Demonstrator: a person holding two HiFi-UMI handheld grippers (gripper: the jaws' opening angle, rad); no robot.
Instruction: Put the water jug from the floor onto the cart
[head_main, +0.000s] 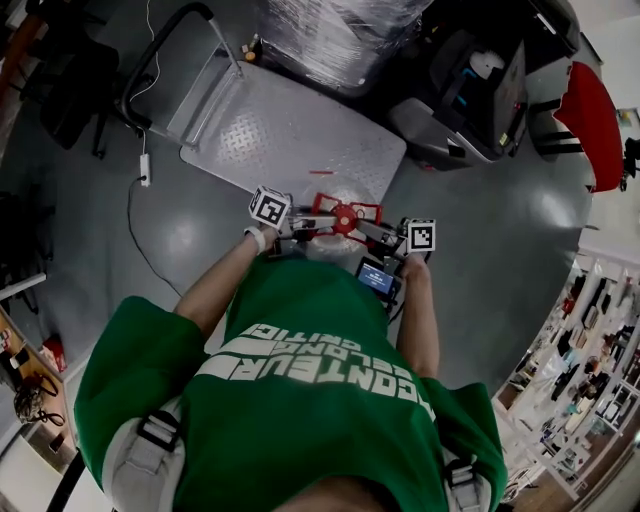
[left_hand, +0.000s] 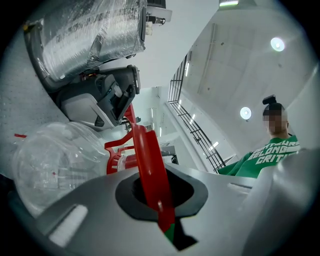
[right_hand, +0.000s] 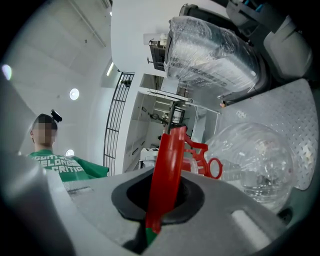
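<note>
The water jug (left_hand: 55, 160) is a clear, round bottle with a red carrying handle (head_main: 343, 217) at its neck. I hold it in front of me between both grippers, just off the near edge of the cart (head_main: 290, 130), a flat grey checker-plate deck with a black push bar. My left gripper (head_main: 305, 222) is shut on the handle's left red strap (left_hand: 150, 165). From the other side my right gripper (head_main: 385, 236) is shut on the right strap (right_hand: 167, 165). The jug's clear body (right_hand: 255, 160) hangs past the jaws, with the cart's deck (right_hand: 300, 115) behind it.
A bundle wrapped in plastic film (head_main: 330, 35) stands beyond the cart. A grey machine (head_main: 460, 95) and a red chair (head_main: 592, 110) are at the right. A white power strip and its cable (head_main: 145, 170) lie on the floor left of the cart. Shelves of goods (head_main: 590, 370) line the lower right.
</note>
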